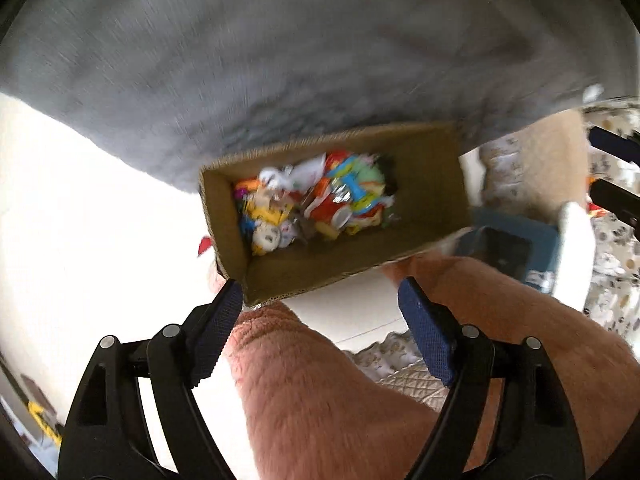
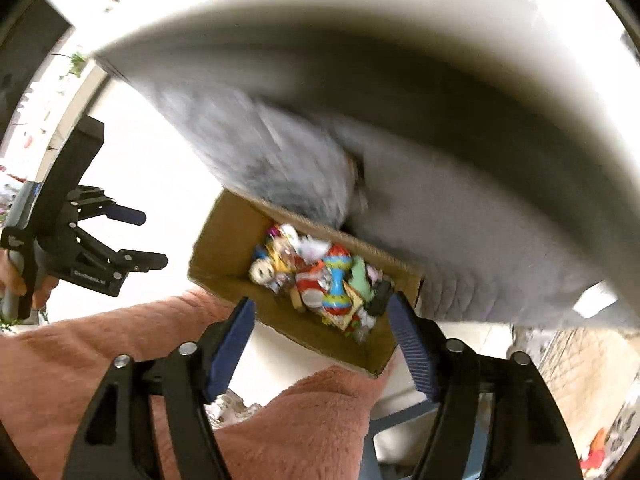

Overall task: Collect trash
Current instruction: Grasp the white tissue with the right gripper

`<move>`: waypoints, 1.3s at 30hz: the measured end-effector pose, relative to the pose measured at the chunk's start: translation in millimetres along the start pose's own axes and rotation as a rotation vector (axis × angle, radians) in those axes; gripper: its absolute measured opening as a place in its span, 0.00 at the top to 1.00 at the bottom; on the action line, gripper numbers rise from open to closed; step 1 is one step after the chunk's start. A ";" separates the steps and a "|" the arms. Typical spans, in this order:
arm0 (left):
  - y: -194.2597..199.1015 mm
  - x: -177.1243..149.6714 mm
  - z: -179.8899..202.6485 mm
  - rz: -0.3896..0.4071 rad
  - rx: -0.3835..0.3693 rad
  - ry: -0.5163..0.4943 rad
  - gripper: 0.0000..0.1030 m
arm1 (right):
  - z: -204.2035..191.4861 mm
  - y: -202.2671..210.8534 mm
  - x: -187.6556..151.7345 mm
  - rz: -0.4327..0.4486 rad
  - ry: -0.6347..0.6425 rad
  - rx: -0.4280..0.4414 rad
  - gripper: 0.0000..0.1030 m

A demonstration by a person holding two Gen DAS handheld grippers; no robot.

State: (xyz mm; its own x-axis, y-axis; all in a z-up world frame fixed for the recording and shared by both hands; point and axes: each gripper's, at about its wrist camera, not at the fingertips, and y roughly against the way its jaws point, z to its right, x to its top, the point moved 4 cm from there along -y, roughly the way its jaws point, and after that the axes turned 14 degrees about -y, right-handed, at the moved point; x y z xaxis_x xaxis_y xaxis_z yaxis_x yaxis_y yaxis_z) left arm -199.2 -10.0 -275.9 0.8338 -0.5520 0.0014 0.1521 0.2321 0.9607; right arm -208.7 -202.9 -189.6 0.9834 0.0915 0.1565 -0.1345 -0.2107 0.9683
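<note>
A brown cardboard box point(image 1: 424, 184) sits on the floor between the person's knees, holding a heap of colourful wrappers and trash point(image 1: 316, 204). It also shows in the right wrist view point(image 2: 224, 240), with the trash heap point(image 2: 320, 280) inside. My left gripper point(image 1: 320, 304) is open and empty, just above the box's near rim. My right gripper point(image 2: 320, 320) is open and empty, its fingers straddling the box's near wall. The left gripper also shows in the right wrist view point(image 2: 154, 238), open, to the left of the box.
A grey quilted bed or sofa edge point(image 1: 280, 60) rises behind the box. The person's legs in pink fleece point(image 1: 320, 392) fill the foreground. A blue object point(image 1: 516, 240) lies to the right of the box. The bright white floor point(image 1: 80, 220) is at left. The views are blurred.
</note>
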 end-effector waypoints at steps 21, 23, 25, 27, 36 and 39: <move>194.1 89.9 33.4 0.530 0.104 0.069 0.12 | 222.7 122.8 405.2 0.583 -0.452 -0.327 0.06; 199.5 91.6 30.1 0.513 0.123 0.082 0.12 | 240.7 98.1 426.8 0.518 -0.489 -0.342 0.10; 196.2 91.2 28.4 0.498 0.135 0.099 0.12 | 256.9 82.3 442.3 0.447 -0.507 -0.314 0.40; 191.0 93.8 27.1 0.489 0.112 0.112 0.12 | 260.3 73.2 443.7 0.396 -0.507 -0.269 0.61; 216.8 169.0 -7.7 0.564 0.068 0.117 0.12 | 212.6 144.9 328.3 0.537 -0.428 -0.013 0.63; 235.5 224.5 -28.3 0.623 0.118 0.075 0.12 | 187.1 160.1 271.3 0.561 -0.408 0.068 0.63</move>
State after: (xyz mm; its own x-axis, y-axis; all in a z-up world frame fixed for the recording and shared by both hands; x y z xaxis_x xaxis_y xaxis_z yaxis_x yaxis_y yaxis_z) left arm 38.8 -56.6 -57.1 0.7824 -0.2834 0.5546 -0.4295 0.3993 0.8100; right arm 59.3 -393.9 -28.6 0.7363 -0.4192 0.5311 -0.6409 -0.1807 0.7460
